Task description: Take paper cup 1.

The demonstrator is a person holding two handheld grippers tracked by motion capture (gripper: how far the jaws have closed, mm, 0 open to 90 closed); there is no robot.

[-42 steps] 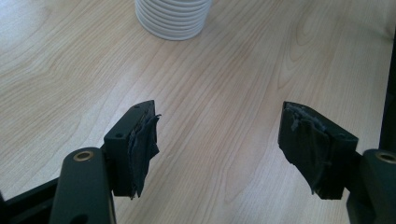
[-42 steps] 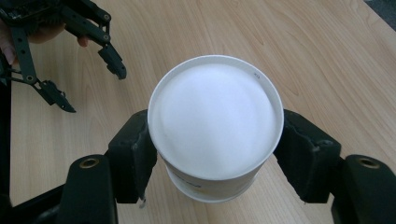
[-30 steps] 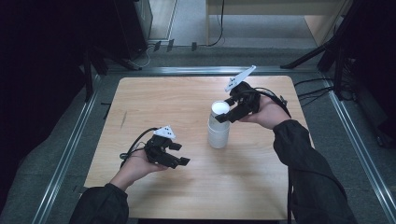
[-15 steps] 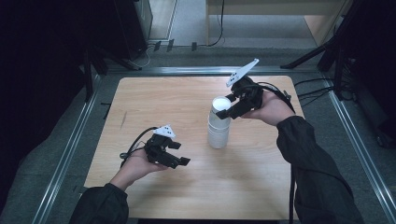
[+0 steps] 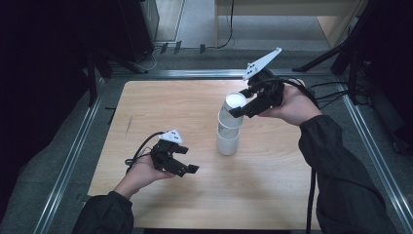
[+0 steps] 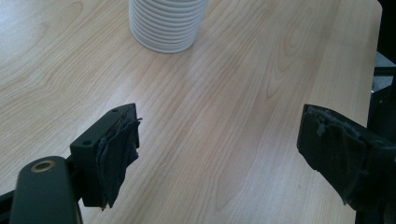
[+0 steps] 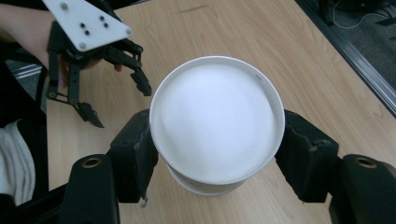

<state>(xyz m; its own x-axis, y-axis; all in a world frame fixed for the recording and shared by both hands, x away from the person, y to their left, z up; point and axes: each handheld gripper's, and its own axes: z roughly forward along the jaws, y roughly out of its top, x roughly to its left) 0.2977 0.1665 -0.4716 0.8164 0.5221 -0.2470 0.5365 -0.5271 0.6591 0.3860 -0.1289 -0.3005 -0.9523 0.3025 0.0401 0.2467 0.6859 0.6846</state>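
Here we see the top cup (image 5: 235, 103) upside down — axis vertical, base up — above the stack (image 5: 228, 139) mid-surface (image 5: 160, 105), clamped in our right claw (image 5: 237, 110); left claw (image 5: 187, 160) has just been opening, empty.

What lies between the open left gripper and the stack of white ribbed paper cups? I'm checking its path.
Nothing: only bare wooden table separates the left gripper from the cup stack, as the left gripper view shows.
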